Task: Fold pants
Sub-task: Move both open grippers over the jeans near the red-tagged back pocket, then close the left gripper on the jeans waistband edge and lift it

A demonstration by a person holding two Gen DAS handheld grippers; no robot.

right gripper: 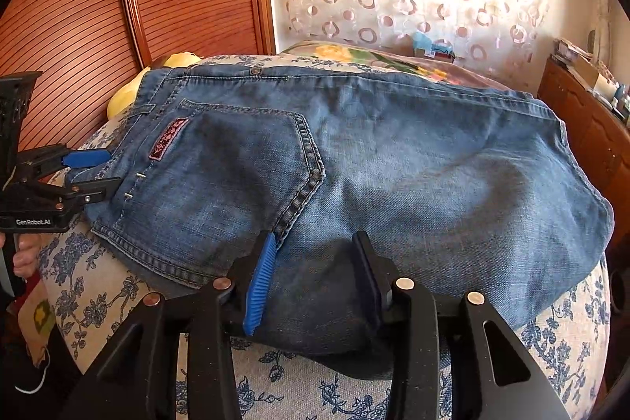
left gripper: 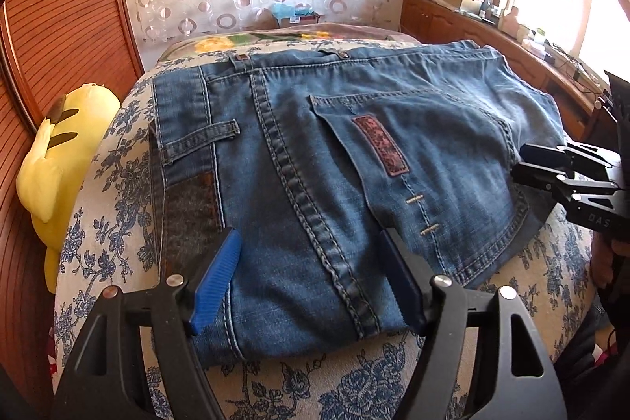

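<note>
I am looking down at folded blue jeans (left gripper: 354, 152) lying on a bed cover (left gripper: 118, 184) printed with blue flowers. My left gripper (left gripper: 311, 262) is hovering at the near left edge of the jeans, its blue fingers (left gripper: 214, 278) standing wide apart with the thick centre seam lying between them; I cannot tell whether they are touching the denim. My right gripper (right gripper: 315, 274) is sitting at the near edge further right, beside the back pocket (right gripper: 236, 176). Its jaws are standing partly apart, straddling a bunched fold of denim, though I cannot tell whether they are pressing on it. A yellow plush toy (left gripper: 59, 160) is lying off the bed's left side.
</note>
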